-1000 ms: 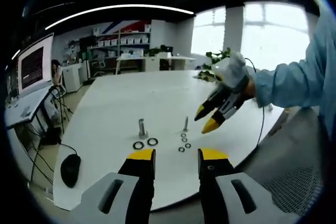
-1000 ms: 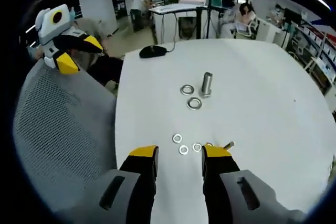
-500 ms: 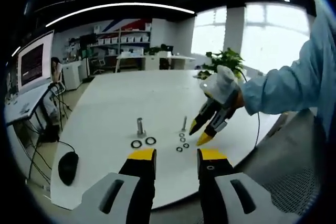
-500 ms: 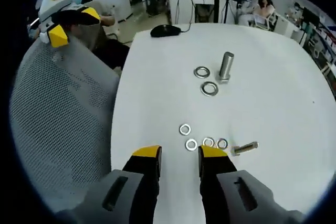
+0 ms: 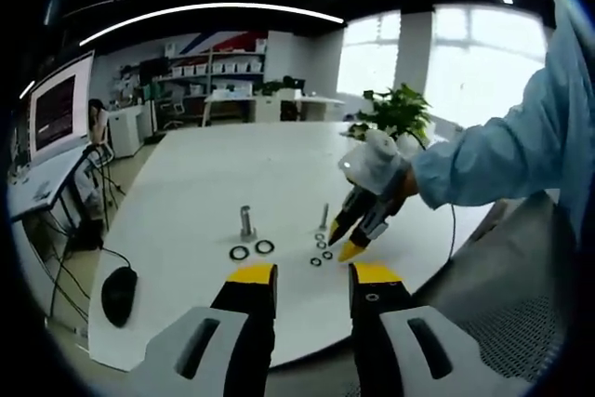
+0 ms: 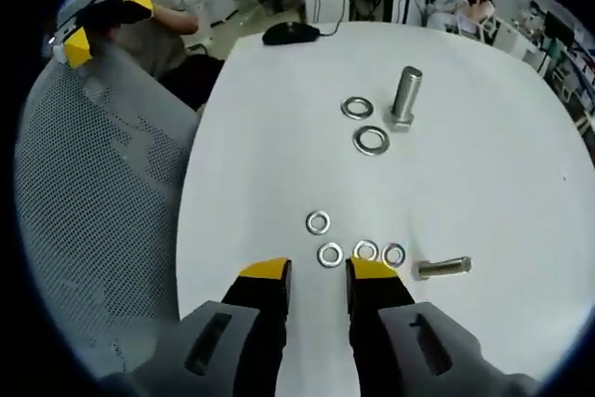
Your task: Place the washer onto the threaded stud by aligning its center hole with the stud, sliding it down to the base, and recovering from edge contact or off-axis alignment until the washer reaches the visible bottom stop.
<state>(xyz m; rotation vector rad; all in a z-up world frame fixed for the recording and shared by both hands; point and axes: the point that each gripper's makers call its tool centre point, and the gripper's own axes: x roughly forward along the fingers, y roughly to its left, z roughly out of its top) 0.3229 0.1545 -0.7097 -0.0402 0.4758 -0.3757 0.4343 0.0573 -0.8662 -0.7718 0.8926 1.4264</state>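
A thick threaded stud (image 6: 407, 95) stands on the white table (image 6: 502, 165) with two large washers (image 6: 371, 140) beside its base. Nearer, several small washers (image 6: 330, 254) lie in a loose row, and a thin stud (image 6: 442, 268) is just right of them. It stands upright in the left gripper view (image 5: 323, 218). My right gripper (image 6: 318, 271) hovers just short of the small washers, jaws narrowly open with nothing between them. In the left gripper view the right gripper (image 5: 346, 237) hangs over the small washers (image 5: 322, 250). My left gripper (image 5: 314, 276) is held back off the table edge, open and empty.
A black computer mouse (image 6: 290, 33) lies at the table's far end. A grey mesh chair (image 6: 93, 211) stands against the near table edge, and the left gripper (image 6: 102, 20) shows above it. Desks, screens and seated people fill the room behind.
My right gripper has come lower and closer over the small washers, and its jaws have narrowed. The left gripper has stayed nearly still.
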